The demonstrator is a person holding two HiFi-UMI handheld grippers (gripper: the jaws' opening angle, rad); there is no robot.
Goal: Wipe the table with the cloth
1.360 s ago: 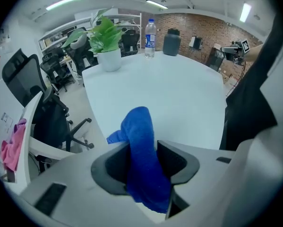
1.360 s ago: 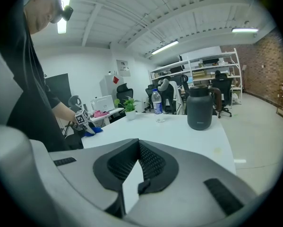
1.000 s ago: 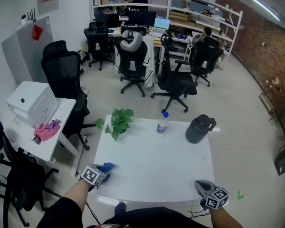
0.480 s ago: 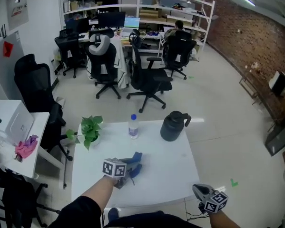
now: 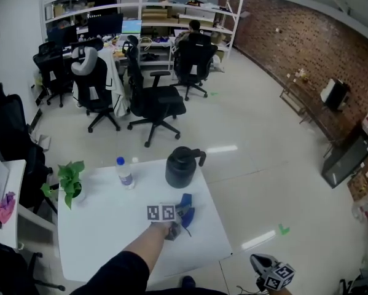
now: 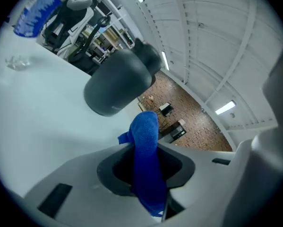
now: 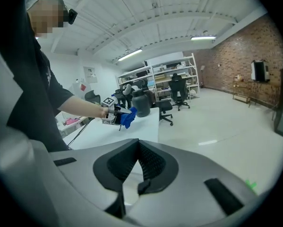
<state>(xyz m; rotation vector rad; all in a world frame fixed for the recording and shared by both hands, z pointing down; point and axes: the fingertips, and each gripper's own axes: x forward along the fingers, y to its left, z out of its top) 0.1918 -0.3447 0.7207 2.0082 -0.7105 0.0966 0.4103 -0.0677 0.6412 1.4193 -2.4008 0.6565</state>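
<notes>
Nearest of all, the right gripper [image 5: 262, 265] hangs low at the bottom edge of the head view, off the white table's [image 5: 97, 244] right-hand corner and over the floor. Its jaws are closed together with nothing between them. Further in, the person's left forearm reaches across the table, and the left gripper [image 5: 179, 216] is clamped on the blue cloth [image 5: 186, 206]. The cloth stands up between the jaws as a folded strip, with its free end poking out past the tips. It sits over the table's right side, near the edge; whether it presses on the surface cannot be told. Just beyond it stands a dark jug [image 5: 182, 166], then a water bottle [image 5: 125, 172] and a small green plant [image 5: 70, 180] further left. Behind the table are black office chairs [image 5: 153, 100] and, farthest off, white shelves [image 5: 140, 5].
</notes>
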